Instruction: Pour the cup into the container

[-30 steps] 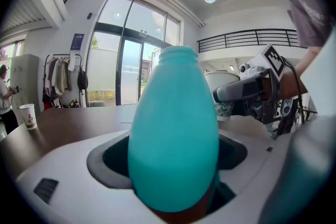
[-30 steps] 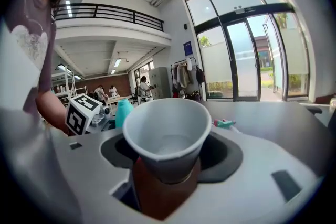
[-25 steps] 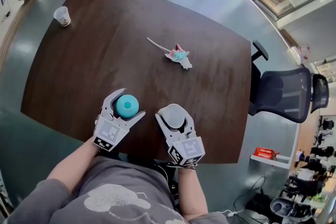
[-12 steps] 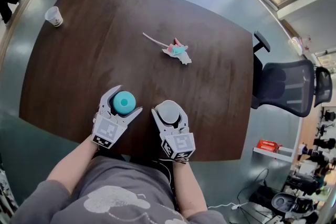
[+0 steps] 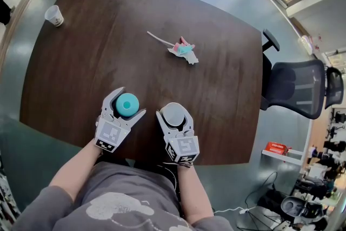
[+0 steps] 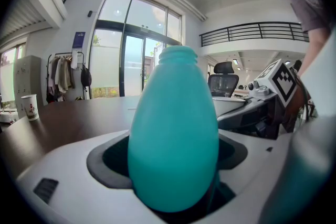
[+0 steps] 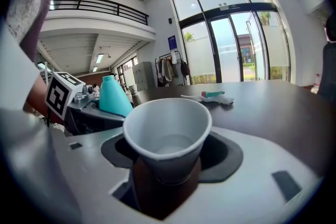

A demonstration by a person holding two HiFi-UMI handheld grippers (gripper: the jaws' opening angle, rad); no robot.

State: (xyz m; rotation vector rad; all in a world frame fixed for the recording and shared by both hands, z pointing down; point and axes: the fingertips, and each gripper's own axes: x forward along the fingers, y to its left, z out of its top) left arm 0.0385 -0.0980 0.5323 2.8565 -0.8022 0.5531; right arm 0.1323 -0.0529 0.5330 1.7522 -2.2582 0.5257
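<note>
We hold both task things at the near edge of the tabletop, side by side and just apart. Our left claw is closed on the teal container. Its pads press the rounded belly low down, so the narrow neck stands upright and clear above the claw, ready to receive a pour. Our right claw grips the white cup around its lower wall, jaws standing wide because the cup is wide; the rim looks pressed slightly oval. The cup stands upright, mouth up, so nothing spills yet (whether it carries anything we cannot tell; only a pale bottom shows inside). Whether either base touches the wood we cannot say.

We judge the pour not begun: the cup is level and to the right of the container, not above its neck. The next move, as we see it, calls for lifting the cup over the neck and tipping it leftward while the container is held steady. The neck is narrow against the cup's broad rim, so a hasty tip could run down the teal side.

Well apart from these lie a second paper cup at the far left corner and a pink-and-teal scrap mid-tabletop.
</note>
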